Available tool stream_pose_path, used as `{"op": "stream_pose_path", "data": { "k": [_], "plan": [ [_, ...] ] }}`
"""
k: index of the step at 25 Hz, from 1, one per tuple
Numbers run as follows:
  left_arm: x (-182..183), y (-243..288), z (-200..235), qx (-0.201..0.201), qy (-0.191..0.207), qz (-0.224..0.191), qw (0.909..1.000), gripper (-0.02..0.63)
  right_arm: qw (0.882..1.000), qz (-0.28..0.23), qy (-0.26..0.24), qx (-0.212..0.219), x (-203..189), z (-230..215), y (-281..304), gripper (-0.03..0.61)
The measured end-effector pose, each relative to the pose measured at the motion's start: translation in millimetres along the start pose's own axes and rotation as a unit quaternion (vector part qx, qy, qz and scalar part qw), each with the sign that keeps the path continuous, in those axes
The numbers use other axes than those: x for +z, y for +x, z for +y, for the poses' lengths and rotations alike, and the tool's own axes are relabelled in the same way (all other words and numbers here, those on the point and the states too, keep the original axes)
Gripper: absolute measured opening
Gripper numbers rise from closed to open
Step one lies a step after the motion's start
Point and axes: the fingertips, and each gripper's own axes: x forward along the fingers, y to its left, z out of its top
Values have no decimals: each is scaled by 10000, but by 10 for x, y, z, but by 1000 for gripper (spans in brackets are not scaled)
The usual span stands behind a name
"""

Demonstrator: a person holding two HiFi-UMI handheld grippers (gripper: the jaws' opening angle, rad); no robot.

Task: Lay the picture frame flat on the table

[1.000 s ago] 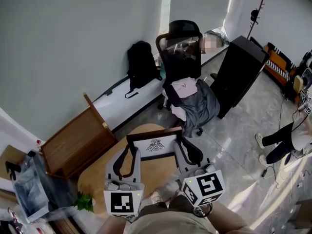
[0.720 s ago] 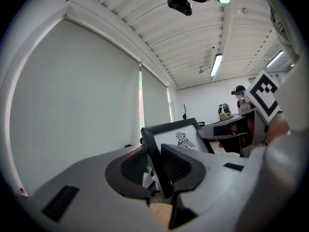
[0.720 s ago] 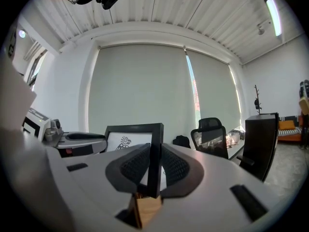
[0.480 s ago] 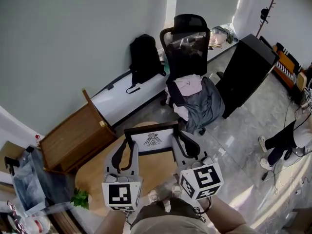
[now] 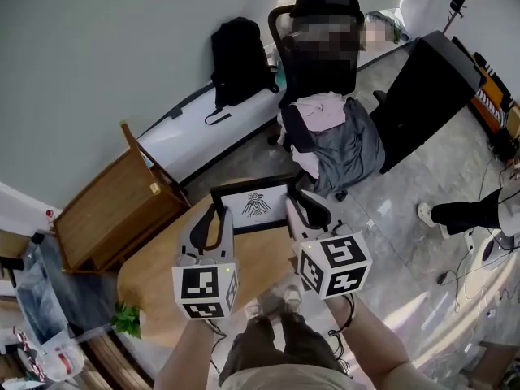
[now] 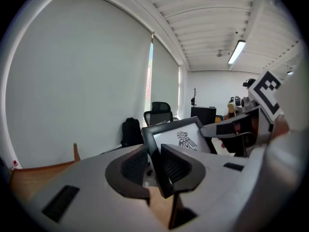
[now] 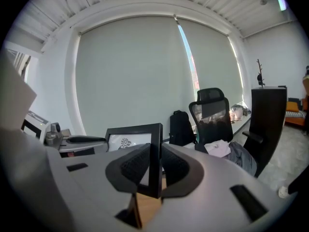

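A black picture frame (image 5: 253,205) with a white sheet and a bird emblem is held above the round wooden table (image 5: 154,266), tilted back towards me. My left gripper (image 5: 218,217) is shut on the frame's left edge, and my right gripper (image 5: 297,206) is shut on its right edge. In the left gripper view the frame (image 6: 181,139) rises from between the jaws, with the right gripper (image 6: 231,129) beyond it. In the right gripper view the frame's side bar (image 7: 155,158) stands upright between the jaws.
A wooden cabinet (image 5: 114,210) stands left of the table. Behind are a black backpack (image 5: 237,63), an office chair (image 5: 321,47) piled with clothes (image 5: 333,140) and a black cabinet (image 5: 426,88). A small plant (image 5: 126,319) sits at the table's left edge. A person's leg (image 5: 463,214) shows at right.
Both grippers and the frame have shifted slightly up and left in the head view, and the frame leans back further. The head camera has tipped, so the room appears shifted.
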Motion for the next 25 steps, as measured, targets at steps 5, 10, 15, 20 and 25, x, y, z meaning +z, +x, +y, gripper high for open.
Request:
{"op": "stream_pose_path", "data": {
  "k": [5, 10, 15, 20, 25],
  "plan": [
    [-605, 455, 120, 26, -287, 483, 9984, 81, 9986, 509, 151, 4, -537, -193, 460, 54],
    [-1302, 778, 176, 76, -530, 981, 9937, 80, 9946, 1006, 250, 17, -1199, -343, 825, 54],
    [-1988, 1028, 209, 154, -809, 1368, 9872, 72, 9870, 1514, 536, -42, -1962, -470, 1118, 54],
    [-2710, 1314, 178, -52, -851, 1662, 9824, 72, 9808, 1842, 644, -40, -2661, -641, 1383, 54],
    [-3526, 1516, 221, -93, -1095, 2022, 9732, 72, 9750, 2146, 580, 20, -3373, -701, 1652, 55]
  ]
}}
